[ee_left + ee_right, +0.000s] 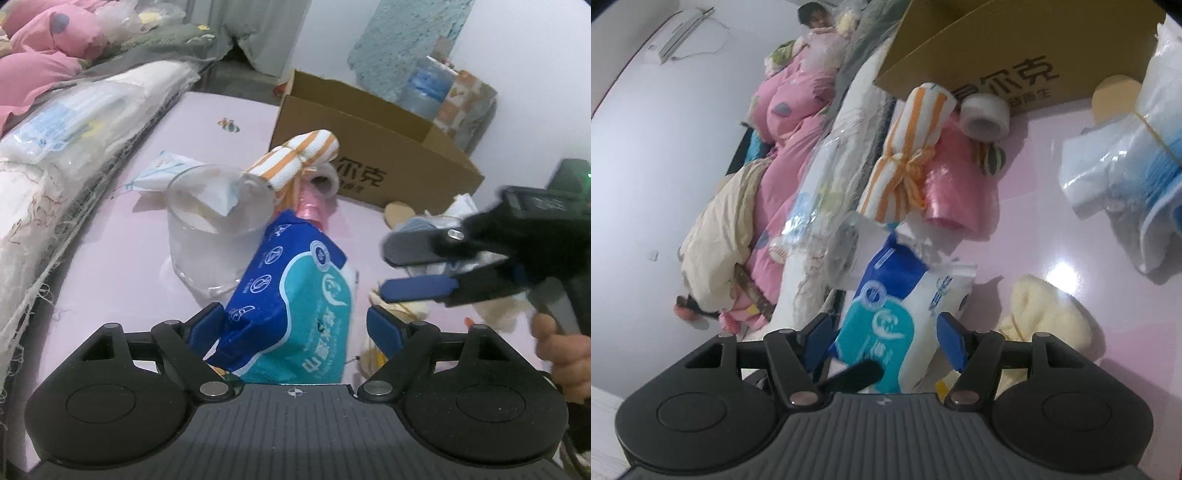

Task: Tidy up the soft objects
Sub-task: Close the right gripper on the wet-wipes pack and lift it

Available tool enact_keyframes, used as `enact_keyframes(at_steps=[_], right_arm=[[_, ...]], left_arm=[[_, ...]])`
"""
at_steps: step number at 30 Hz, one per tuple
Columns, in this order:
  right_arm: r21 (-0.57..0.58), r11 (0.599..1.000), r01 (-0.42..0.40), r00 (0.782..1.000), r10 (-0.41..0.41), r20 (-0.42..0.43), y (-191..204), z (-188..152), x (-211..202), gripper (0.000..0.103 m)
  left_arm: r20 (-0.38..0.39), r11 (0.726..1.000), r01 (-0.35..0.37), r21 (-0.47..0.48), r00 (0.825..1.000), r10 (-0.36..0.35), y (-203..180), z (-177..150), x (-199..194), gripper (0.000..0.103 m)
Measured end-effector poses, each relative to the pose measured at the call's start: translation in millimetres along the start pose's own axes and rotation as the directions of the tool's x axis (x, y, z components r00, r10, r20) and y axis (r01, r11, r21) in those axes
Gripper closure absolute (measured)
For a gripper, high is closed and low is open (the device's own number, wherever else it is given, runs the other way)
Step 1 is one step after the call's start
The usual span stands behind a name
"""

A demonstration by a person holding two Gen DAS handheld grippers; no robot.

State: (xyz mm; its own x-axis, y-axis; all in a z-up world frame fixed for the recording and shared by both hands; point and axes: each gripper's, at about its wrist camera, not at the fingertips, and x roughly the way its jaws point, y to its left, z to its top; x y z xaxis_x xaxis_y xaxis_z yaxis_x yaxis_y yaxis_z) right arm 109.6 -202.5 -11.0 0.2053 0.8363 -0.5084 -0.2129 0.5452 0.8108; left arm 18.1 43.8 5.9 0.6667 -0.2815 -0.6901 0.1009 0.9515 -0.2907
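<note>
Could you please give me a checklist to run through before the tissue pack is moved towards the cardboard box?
1. Tissue pack between the jaws of the left gripper: ok.
2. Those jaws pressing on the pack: not ok, one pad stands apart.
3. Right gripper with jaws open: ok.
4. Cardboard box open on top: ok.
5. Pack free of the glass: cannot tell.
</note>
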Motion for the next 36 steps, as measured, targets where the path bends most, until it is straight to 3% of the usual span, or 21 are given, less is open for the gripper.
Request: enact_keyframes(at_steps=[4, 6, 8, 16, 24, 26, 31, 34, 36], right_arm=[[-0.025, 0.999, 0.031, 0.999, -0.032, -0.006, -1, -4, 0, 0.028], [-0.017, 0.997, 0.079, 0.997, -0.079, -0.016, -8, -5, 5, 0.029], [0.007, 0.998, 0.065, 0.997, -0.064, -0.036, -16, -6, 7, 0.032], [-0.061, 0.984, 0.17, 0.985, -0.172, -0.032, -14, -3, -3, 0.048], [-0.134, 0.925, 0.355, 0.935, -0.354, 0.03, -2, 2, -17, 0.047], [-0.122, 0.93, 0.348, 0.938, -0.346, 0.038, 0, 5, -21, 0.045], [-0.133, 0.959, 0.249, 0.969, -0.247, 0.029, 18, 14, -13, 0.043], [-0.124, 0.965, 0.232, 0.971, -0.238, -0.038, 22, 21, 9, 0.032], [-0.115, 0.963, 0.244, 0.963, -0.255, -0.088, 19, 25, 25, 0.031]], left_arm=[[-0.037, 1.0, 0.002, 0.006, 0.999, -0.002, -1, -2, 6, 0.019], [-0.084, 0.999, 0.044, -0.012, 0.995, -0.045, -1, -5, 11, 0.019], [-0.126, 0.996, 0.083, -0.034, 0.988, -0.087, -1, -10, 17, 0.019], [-0.13, 0.994, 0.1, 0.032, 0.987, -0.095, -20, -20, 11, 0.02], [-0.095, 0.991, 0.094, 0.097, 0.992, -0.085, -24, -23, 0, 0.018], [-0.074, 0.99, 0.099, 0.1, 0.993, -0.092, -22, -20, -3, 0.017], [-0.078, 0.991, 0.103, 0.081, 0.992, -0.097, -16, -12, 7, 0.016], [-0.096, 0.989, 0.124, 0.078, 0.989, -0.116, -15, -9, 16, 0.016], [-0.111, 0.988, 0.135, 0.078, 0.986, -0.126, -14, -9, 22, 0.016]])
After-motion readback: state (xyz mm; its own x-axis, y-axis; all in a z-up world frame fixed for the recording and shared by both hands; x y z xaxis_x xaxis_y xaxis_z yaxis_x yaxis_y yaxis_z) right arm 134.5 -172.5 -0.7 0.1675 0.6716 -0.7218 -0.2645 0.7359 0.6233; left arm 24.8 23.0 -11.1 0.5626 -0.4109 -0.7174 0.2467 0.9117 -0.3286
